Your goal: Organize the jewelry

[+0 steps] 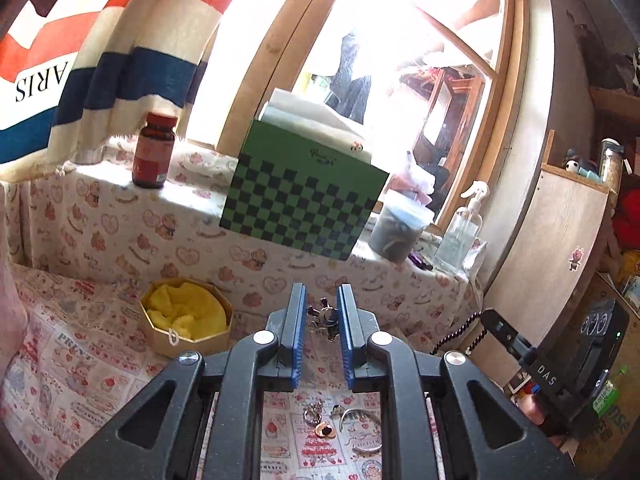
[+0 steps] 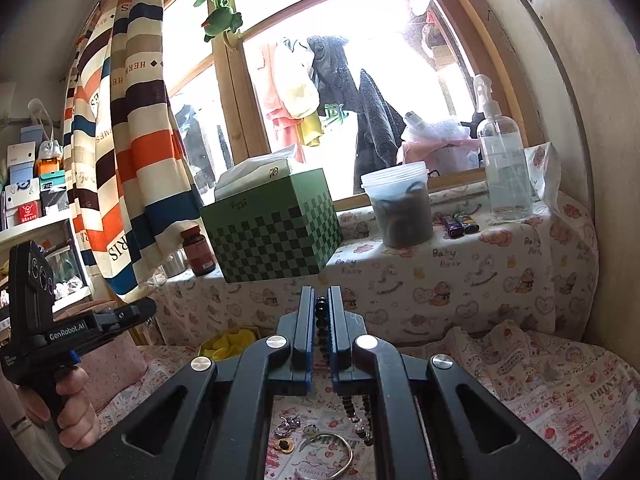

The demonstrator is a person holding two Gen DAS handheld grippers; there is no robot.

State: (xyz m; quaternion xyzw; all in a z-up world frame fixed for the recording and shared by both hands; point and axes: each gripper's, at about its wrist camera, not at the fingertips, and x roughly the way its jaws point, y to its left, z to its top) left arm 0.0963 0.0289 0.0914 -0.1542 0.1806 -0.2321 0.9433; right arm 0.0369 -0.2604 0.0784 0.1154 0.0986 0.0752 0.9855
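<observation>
My left gripper (image 1: 322, 294) is shut on a small silver metal trinket (image 1: 324, 316) that sits between its blue pads, held above the patterned cloth. My right gripper (image 2: 321, 294) is shut on a strand of black beads (image 2: 321, 322); its loose end hangs below the fingers. An octagonal gold box with a yellow lining (image 1: 186, 314) stands open on the cloth to the left, also seen as the yellow-lined box (image 2: 230, 342). Loose rings (image 1: 316, 416) and a silver bangle (image 2: 332, 452) lie on the cloth under the grippers. A hand (image 2: 74, 408) holds the left gripper's handle.
On the covered sill behind stand a green checkered tissue box (image 1: 304, 196), a brown bottle (image 1: 154, 152), a plastic tub (image 2: 402, 208), a spray bottle (image 2: 502, 152) and two lighters (image 2: 458, 224). A striped curtain (image 2: 132, 140) hangs at left.
</observation>
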